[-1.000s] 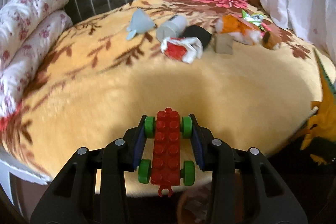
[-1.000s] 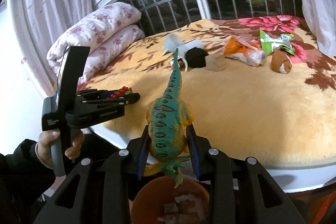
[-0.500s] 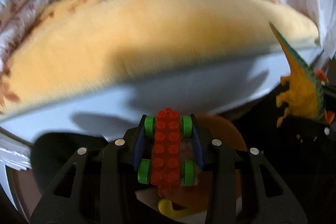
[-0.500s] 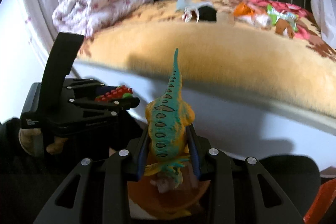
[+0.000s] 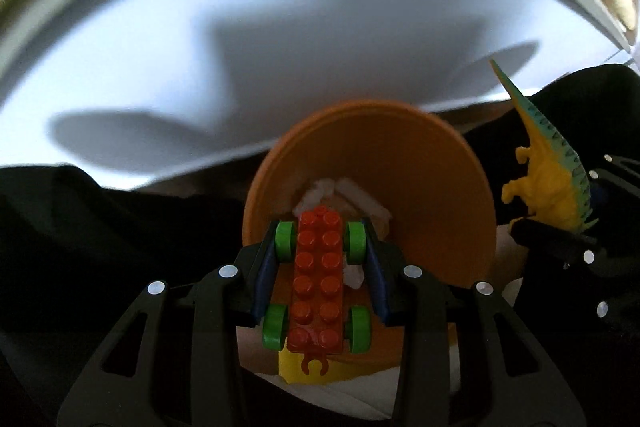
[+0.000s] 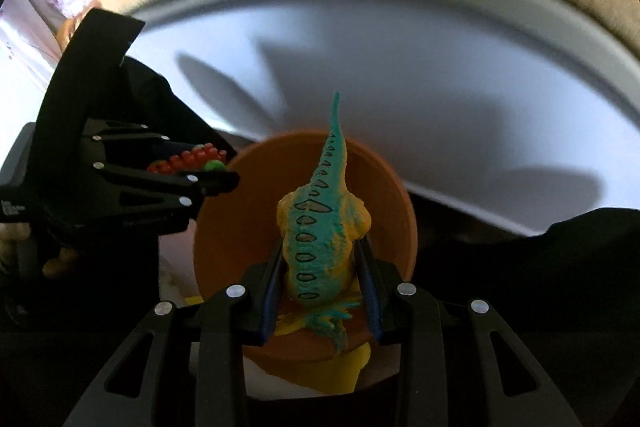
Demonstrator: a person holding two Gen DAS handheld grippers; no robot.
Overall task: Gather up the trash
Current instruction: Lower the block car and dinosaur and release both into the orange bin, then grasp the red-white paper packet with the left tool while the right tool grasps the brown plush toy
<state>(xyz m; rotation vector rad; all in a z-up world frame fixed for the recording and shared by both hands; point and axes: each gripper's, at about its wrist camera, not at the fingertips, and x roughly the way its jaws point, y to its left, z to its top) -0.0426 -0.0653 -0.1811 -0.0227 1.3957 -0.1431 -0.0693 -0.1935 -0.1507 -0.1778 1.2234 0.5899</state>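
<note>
Over the orange bin (image 5: 420, 163), the left gripper (image 5: 320, 247) clamped a red brick car (image 5: 318, 279) and the right gripper (image 6: 320, 267) pinched a toy dinosaur (image 6: 320, 239), so each wanted centring above the bin's mouth before letting go.

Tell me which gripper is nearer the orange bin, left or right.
Too close to call. The left gripper, shut on the red brick car, and the right gripper, shut on the toy dinosaur, each hang directly over the orange bin's opening.

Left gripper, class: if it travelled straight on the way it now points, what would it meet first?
Most likely the round orange bucket, its mouth directly ahead. The left gripper, shut on the red brick car with green wheels, would probably reach the white crumpled paper inside; depth is unclear.
</note>
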